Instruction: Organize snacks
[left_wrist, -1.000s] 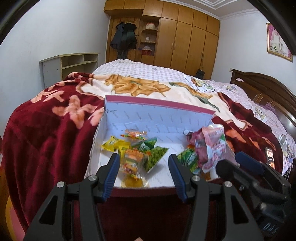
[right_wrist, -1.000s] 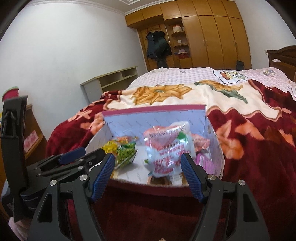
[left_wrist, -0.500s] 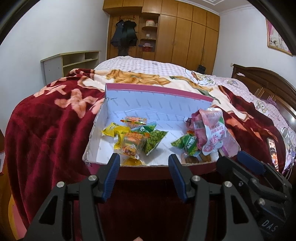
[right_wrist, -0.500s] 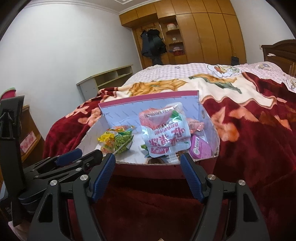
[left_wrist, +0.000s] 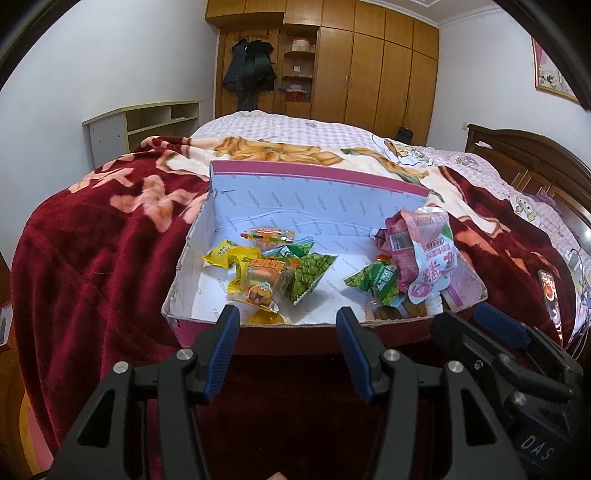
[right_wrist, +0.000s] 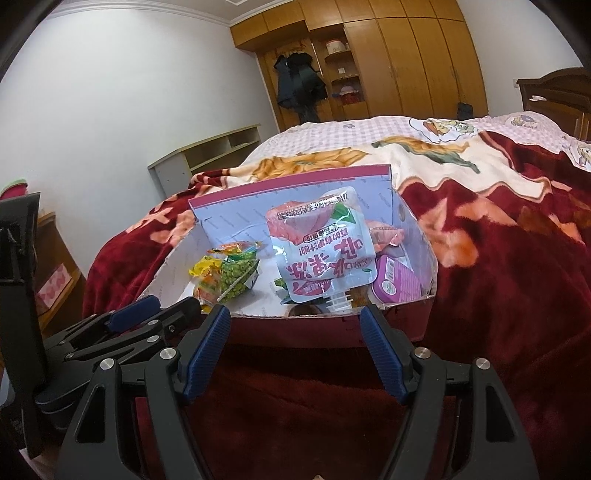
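Note:
A shallow cardboard box (left_wrist: 192, 254) (right_wrist: 424, 254) with a pink rim lies on the red blanket. Inside it, on the left, are yellow and green snack packets (left_wrist: 266, 277) (right_wrist: 229, 273). On the right a pink jelly pouch (left_wrist: 424, 258) (right_wrist: 325, 251) leans over a purple packet (right_wrist: 395, 284) and a green packet (left_wrist: 376, 280). My left gripper (left_wrist: 288, 328) stands open just before the box's near edge, nothing between its fingers. My right gripper (right_wrist: 295, 332) is also open and empty, in front of the pouch. Each gripper shows at the side of the other's view.
The bed's red flowered blanket (left_wrist: 92, 258) drops off at the left. A phone (left_wrist: 550, 291) lies on the blanket to the right. A wooden headboard (left_wrist: 535, 155) is at the right, a low shelf (left_wrist: 147, 122) and wardrobes (left_wrist: 369, 62) behind.
Both grippers have drawn back from over the box to just before its near edge. The snacks lie as before.

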